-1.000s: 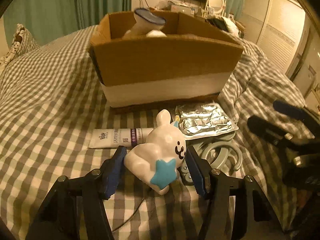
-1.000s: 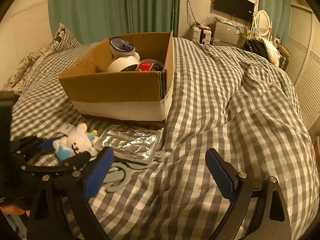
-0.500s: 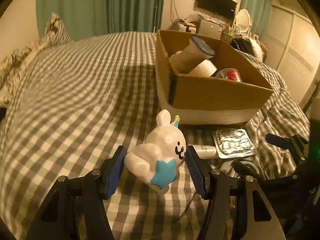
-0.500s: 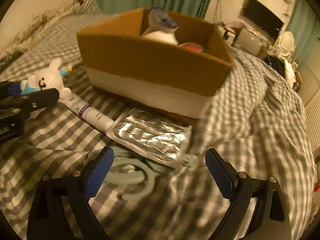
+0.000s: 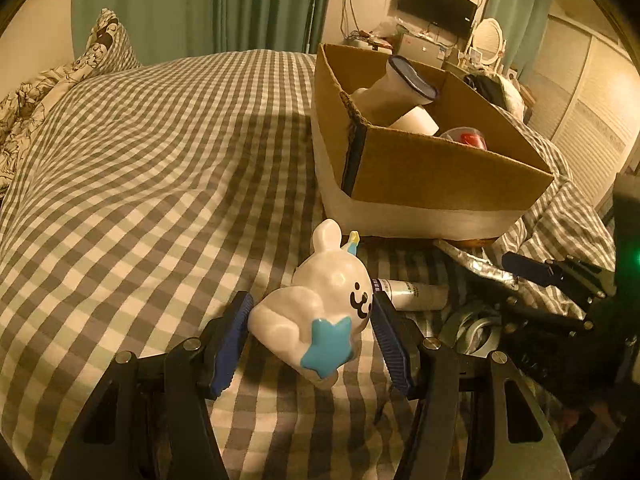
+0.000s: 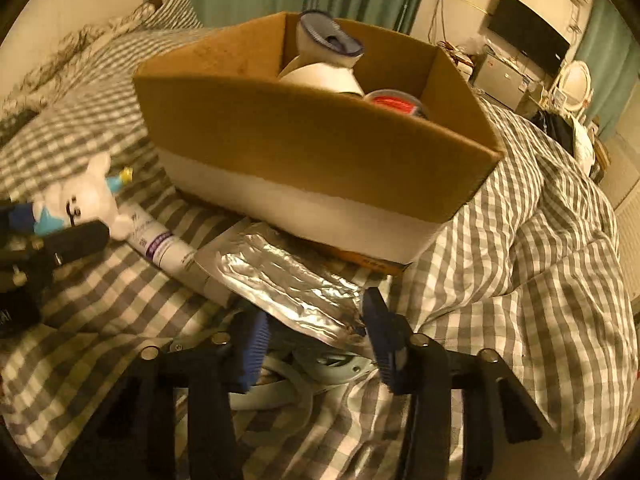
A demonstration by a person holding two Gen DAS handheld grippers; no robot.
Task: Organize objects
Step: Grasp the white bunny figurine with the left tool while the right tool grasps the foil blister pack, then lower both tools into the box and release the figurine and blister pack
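My left gripper (image 5: 312, 332) is shut on a white rabbit figurine (image 5: 320, 308) with a blue star, held above the checked bed left of the cardboard box (image 5: 420, 176). The figurine also shows in the right wrist view (image 6: 80, 200). My right gripper (image 6: 316, 344) has its jaws narrowed around the near edge of a silver foil pack (image 6: 280, 276), with a pale grey-blue ring-shaped thing (image 6: 288, 384) lying under it. A white tube (image 6: 160, 244) lies beside the foil pack. The box (image 6: 320, 152) holds a white cup, a tape roll and a red-lidded item.
The checked bedspread (image 5: 140, 160) stretches wide to the left of the box. Patterned pillows (image 5: 60, 88) lie at the far left. A rumpled duvet (image 6: 540, 240) rises to the right. Curtains, a TV and wardrobe doors stand behind.
My right gripper has dropped down to the foil pack and its jaws have narrowed around it. My left gripper has kept hold of the rabbit and drifted a little left and back.
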